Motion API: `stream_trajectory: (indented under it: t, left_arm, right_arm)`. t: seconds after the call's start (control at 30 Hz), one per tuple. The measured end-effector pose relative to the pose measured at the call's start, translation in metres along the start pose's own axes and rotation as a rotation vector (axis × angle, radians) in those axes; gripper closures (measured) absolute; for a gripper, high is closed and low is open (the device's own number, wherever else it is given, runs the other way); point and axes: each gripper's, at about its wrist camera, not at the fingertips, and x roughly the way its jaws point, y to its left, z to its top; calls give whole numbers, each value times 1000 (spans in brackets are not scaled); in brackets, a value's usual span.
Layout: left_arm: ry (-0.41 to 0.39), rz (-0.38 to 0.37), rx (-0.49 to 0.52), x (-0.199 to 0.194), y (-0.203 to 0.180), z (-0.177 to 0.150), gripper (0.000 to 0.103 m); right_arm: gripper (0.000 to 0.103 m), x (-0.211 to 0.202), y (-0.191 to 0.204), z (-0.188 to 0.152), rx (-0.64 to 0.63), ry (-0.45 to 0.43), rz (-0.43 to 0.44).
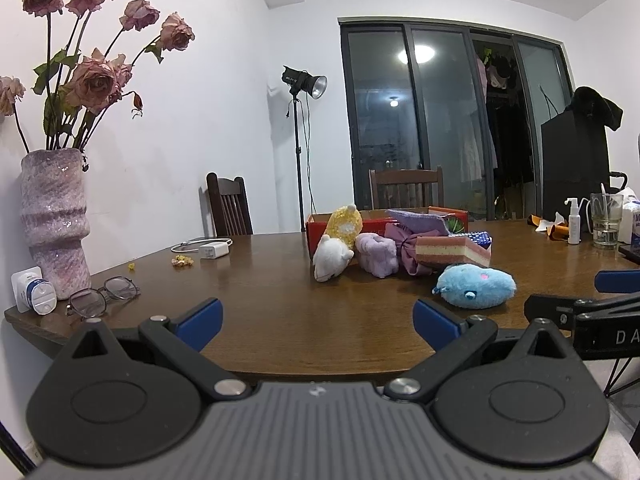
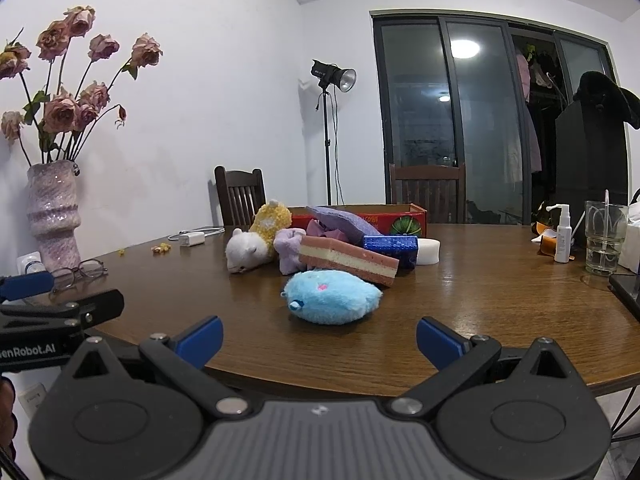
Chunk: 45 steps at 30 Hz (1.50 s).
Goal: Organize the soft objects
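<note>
A heap of soft things lies mid-table in front of a red cardboard box (image 2: pixel 400 216): a blue plush (image 2: pixel 330 297) nearest me, a pink-and-cream layered sponge (image 2: pixel 346 260), a white plush (image 2: pixel 245 250), a yellow plush (image 2: pixel 272 220), a lilac plush (image 2: pixel 289 246), a purple cloth (image 2: pixel 344 220), a blue block (image 2: pixel 390 245) and a white sponge (image 2: pixel 428 251). My left gripper (image 1: pixel 318 326) hovers open at the table's near edge, left of the blue plush (image 1: pixel 474 285). My right gripper (image 2: pixel 319 339) is open just short of the blue plush. Both hold nothing.
A lilac vase (image 1: pixel 54 220) with dried roses, glasses (image 1: pixel 102 295) and a small white device (image 1: pixel 34 290) sit at the left. A charger with cable (image 1: pixel 214 249) lies behind. A glass (image 2: pixel 605 236), spray bottle (image 2: pixel 563 236) and tissues stand right. Two chairs stand at the far side.
</note>
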Motion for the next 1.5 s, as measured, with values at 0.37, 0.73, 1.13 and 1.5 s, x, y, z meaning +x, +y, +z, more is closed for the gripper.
stream_trajectory:
  t: [0.37, 0.73, 1.13, 1.5]
  left_arm:
    - [-4, -4, 0, -1, -1, -1, 0]
    - [-2, -7, -1, 0, -2, -2, 0]
    - [2, -9, 2, -1, -4, -3, 0]
    - [2, -11, 2, 0, -5, -3, 0]
  right_arm:
    - [0, -3, 0, 1, 2, -10, -3]
    - [0, -3, -1, 0, 4, -9, -3]
    - [0, -5, -3, 0, 17, -14, -10]
    - [0, -5, -1, -1, 13, -15, -4]
